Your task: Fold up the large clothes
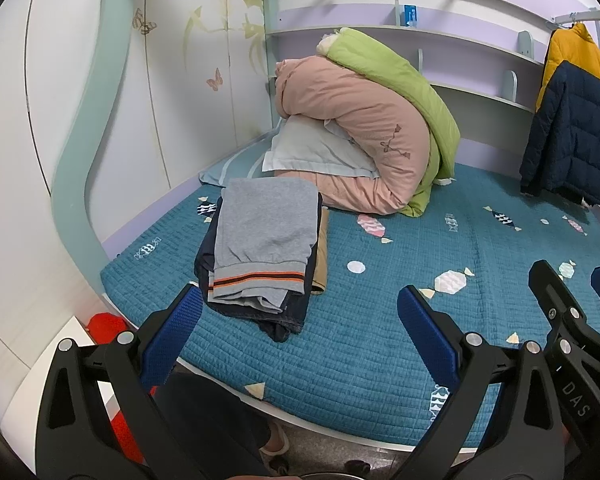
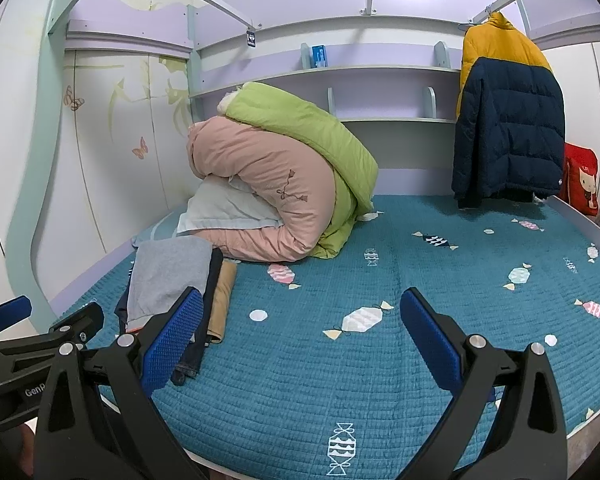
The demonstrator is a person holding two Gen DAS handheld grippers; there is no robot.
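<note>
Currently left gripper (image 1: 300, 332) and right gripper (image 2: 300, 332) are spread, empty; folded clothes stack (image 1: 263, 240) at 10 o'clock on bed (image 1: 380, 340).

The bed (image 2: 380, 380) offers a wide bare stretch from its near edge through the middle and out to the right. Both the left gripper (image 1: 300, 336) and right gripper (image 2: 302, 338) hover over the near edge with jaws spread wide, holding nothing, each with bare quilt ahead.

On the left, a pile of folded clothes (image 1: 263, 236) blocks the near-left strip. Just behind it, touching or nearly so, the rolled duvets (image 2: 283, 176) and pillow (image 2: 223, 212) fill the far-left corner up to the wardrobe (image 1: 179, 100).

Far right, a hanging jacket (image 2: 508, 120) drops to the mattress, closing that corner. Shelves (image 2: 380, 72) line the far wall.
</note>
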